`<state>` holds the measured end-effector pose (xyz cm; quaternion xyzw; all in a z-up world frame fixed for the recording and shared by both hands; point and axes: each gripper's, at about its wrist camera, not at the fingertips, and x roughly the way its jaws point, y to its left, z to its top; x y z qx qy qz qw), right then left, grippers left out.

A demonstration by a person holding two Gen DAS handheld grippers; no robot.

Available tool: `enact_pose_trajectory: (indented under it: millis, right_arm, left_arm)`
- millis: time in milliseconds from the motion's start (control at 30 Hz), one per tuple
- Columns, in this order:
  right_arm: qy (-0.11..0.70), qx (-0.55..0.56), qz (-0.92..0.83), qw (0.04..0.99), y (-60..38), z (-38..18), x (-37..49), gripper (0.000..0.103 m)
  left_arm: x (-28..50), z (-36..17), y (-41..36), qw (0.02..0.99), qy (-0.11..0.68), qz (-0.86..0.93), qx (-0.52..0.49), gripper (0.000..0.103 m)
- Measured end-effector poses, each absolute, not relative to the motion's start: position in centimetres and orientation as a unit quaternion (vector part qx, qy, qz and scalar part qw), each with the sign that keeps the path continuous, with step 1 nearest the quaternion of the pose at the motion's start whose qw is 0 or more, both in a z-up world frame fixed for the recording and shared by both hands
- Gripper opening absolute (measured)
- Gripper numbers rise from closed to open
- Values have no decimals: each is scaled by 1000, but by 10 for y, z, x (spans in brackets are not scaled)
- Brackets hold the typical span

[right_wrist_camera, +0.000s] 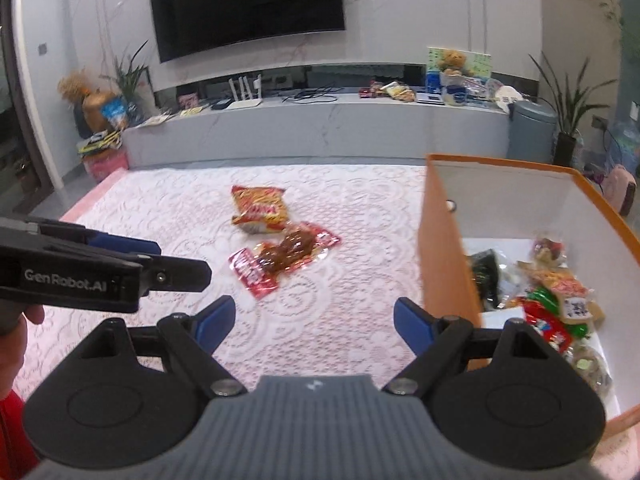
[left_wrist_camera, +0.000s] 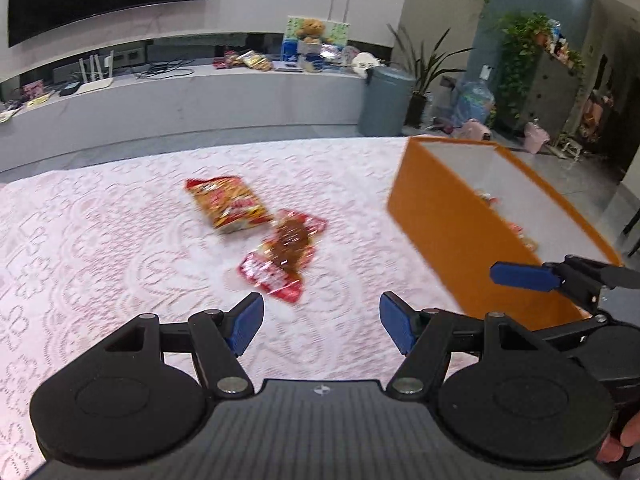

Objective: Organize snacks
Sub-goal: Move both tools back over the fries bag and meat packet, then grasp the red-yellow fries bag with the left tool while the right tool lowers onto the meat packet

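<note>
Two snack packs lie on the pink lace tablecloth [left_wrist_camera: 100, 240] [right_wrist_camera: 320, 320]. One is an orange-yellow chip bag [left_wrist_camera: 227, 203] [right_wrist_camera: 261, 210]. Touching its near end is a red clear-window pack of brown meat [left_wrist_camera: 282, 257] [right_wrist_camera: 282, 259]. My left gripper [left_wrist_camera: 322, 326] hangs open just short of the red pack, nothing between its blue pads. My right gripper [right_wrist_camera: 316, 326] is open and empty too, near the wall of the orange box [left_wrist_camera: 440, 224] [right_wrist_camera: 444, 248]. Several snack packs [right_wrist_camera: 556, 292] lie inside the box. Each gripper shows at the edge of the other's view.
A grey TV bench [right_wrist_camera: 320, 128] with clutter runs along the far wall beneath a black television [right_wrist_camera: 246, 4]. A grey bin [left_wrist_camera: 386, 100] and potted plants [left_wrist_camera: 424, 76] stand past the table's far right corner. A hand [right_wrist_camera: 16, 344] holds the left gripper.
</note>
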<state>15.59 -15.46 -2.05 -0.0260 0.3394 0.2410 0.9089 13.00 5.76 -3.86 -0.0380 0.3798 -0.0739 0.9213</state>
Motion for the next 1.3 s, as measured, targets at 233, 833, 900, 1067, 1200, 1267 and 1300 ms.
enact_pose_trajectory:
  millis: [233, 833, 900, 1067, 1200, 1267, 1300]
  right_arm:
    - [331, -39, 246, 910, -134, -41, 165, 82]
    - [359, -74, 255, 895, -72, -64, 251, 80]
    - [364, -67, 252, 894, -68, -72, 260, 80]
    - [371, -56, 250, 892, -63, -88, 277, 80]
    - [395, -36, 238, 887, -55, -98, 295, 80]
    - [405, -9, 232, 884, -54, -102, 302, 80]
    - [407, -1, 230, 884, -52, -104, 304, 80]
  left_arm:
    - [138, -52, 78, 917, 393, -58, -43, 76]
    - [220, -70, 117, 909, 411, -57, -45, 73]
    - [222, -75, 125, 909, 408, -56, -60, 73]
    - [229, -86, 133, 906, 414, -55, -67, 72]
    - [237, -82, 138, 908, 411, -44, -67, 71]
    - [245, -77, 142, 910, 409, -42, -60, 71]
    - [250, -75, 143, 910, 409, -40, -57, 71]
